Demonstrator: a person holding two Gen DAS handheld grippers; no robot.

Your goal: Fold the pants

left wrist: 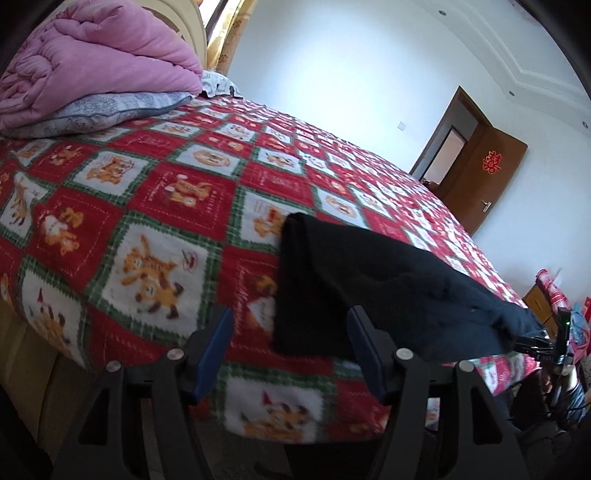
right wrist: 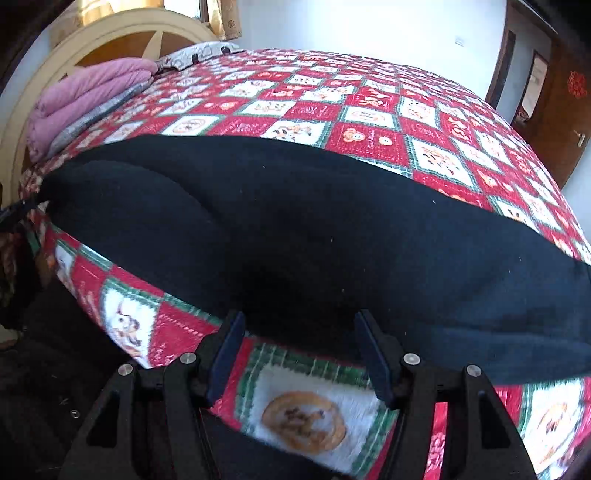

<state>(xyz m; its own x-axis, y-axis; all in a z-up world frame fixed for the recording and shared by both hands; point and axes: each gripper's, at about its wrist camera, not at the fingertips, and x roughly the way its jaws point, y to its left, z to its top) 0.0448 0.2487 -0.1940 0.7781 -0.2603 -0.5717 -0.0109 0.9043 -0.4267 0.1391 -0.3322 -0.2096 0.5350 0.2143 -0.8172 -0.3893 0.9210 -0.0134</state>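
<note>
Both sets of jaws stand wide and hold nothing. The right gripper (right wrist: 299, 354) hovers at the near edge of the pants (right wrist: 295, 236), whose long axis runs crosswise along the bed (right wrist: 369, 110) edge. The left gripper (left wrist: 291, 350) sits by one folded end, pants (left wrist: 369, 288) stretching rightward; the right looks nearer the cloth.

Pink quilt (left wrist: 92, 62) on a pillow (left wrist: 107, 110), red checked bedspread (left wrist: 155, 192)

Daylight from the curtained window (left wrist: 227, 33), white wall (left wrist: 332, 74) blown out. Heavy fisheye bend, dark corners. Quilt (right wrist: 295, 417) near the lens smeared.
</note>
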